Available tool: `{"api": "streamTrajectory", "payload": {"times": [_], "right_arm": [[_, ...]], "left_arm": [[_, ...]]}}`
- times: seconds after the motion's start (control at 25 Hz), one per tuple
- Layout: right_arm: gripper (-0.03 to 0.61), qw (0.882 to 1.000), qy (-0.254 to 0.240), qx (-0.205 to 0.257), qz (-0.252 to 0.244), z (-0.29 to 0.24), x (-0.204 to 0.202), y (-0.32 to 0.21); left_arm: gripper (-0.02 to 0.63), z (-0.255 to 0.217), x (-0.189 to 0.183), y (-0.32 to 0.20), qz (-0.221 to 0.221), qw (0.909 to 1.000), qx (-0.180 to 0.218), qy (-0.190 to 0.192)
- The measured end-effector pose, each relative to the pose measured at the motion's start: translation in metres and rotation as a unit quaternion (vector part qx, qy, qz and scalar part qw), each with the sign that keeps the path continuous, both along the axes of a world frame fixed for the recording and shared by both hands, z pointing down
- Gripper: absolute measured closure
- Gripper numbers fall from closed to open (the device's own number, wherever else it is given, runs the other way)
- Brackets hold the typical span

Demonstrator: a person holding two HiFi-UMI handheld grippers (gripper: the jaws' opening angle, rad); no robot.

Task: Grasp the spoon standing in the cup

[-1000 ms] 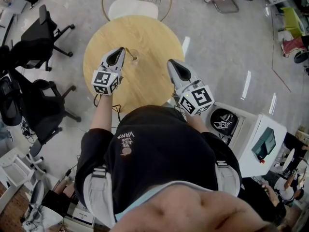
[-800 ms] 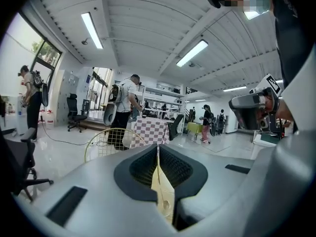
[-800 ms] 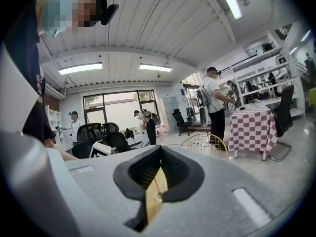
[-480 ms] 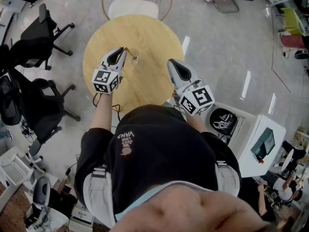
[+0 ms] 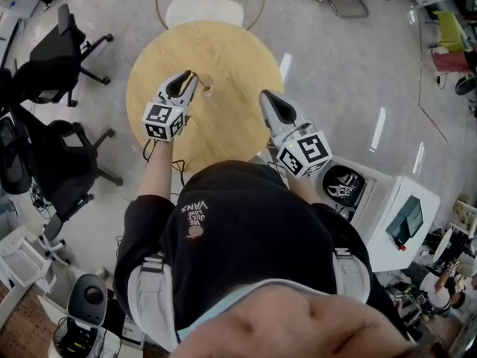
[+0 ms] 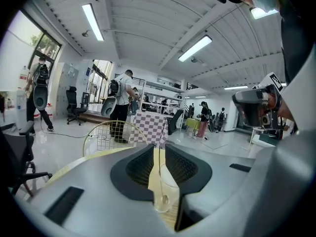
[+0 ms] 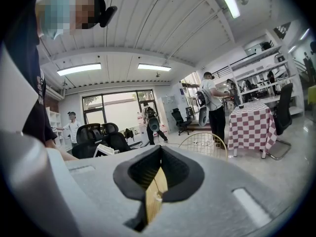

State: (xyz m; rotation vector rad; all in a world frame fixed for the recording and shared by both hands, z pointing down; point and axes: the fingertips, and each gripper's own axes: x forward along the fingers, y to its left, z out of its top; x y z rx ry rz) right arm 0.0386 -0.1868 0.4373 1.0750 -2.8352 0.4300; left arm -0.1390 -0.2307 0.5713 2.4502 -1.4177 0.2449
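A clear glass cup (image 5: 206, 86) stands on the round wooden table (image 5: 223, 51), with a thin spoon (image 5: 197, 75) upright in it. My left gripper (image 5: 191, 76) has its tips right at the spoon's top, just left of the cup. In the left gripper view the spoon handle (image 6: 158, 164) rises through the narrow gap of my left gripper (image 6: 159, 149), touching neither pad, and the cup (image 6: 166, 194) is below. My right gripper (image 5: 264, 95) hovers over the table's right side, apart from the cup. In its own view my right gripper (image 7: 159, 149) is shut and holds nothing.
A wire-backed chair with a white seat (image 5: 205, 7) stands at the table's far side. Black office chairs (image 5: 63, 47) are on the left, a white machine (image 5: 387, 207) on the right. People stand in the background (image 6: 121, 102).
My left gripper has crept slightly forward along the spoon. The right gripper has hardly moved. A wheeled device has rolled in at the lower left.
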Motion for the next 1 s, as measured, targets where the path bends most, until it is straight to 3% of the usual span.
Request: {"api": "streamTrajectory", "payload": {"times": [0.48,1.0], "right_arm": [[0.580,1.000,0.003,-0.005,0.005,0.006,0.003,-0.003],[0.580,1.000,-0.002,-0.008,0.004,0.007,0.005,-0.005]], "left_arm": [[0.531,0.017,0.003,-0.006,0.003,0.9997,-0.024,0.001],[0.598,0.023,0.008,-0.002,0.012,0.9995,-0.031,-0.002]]}}
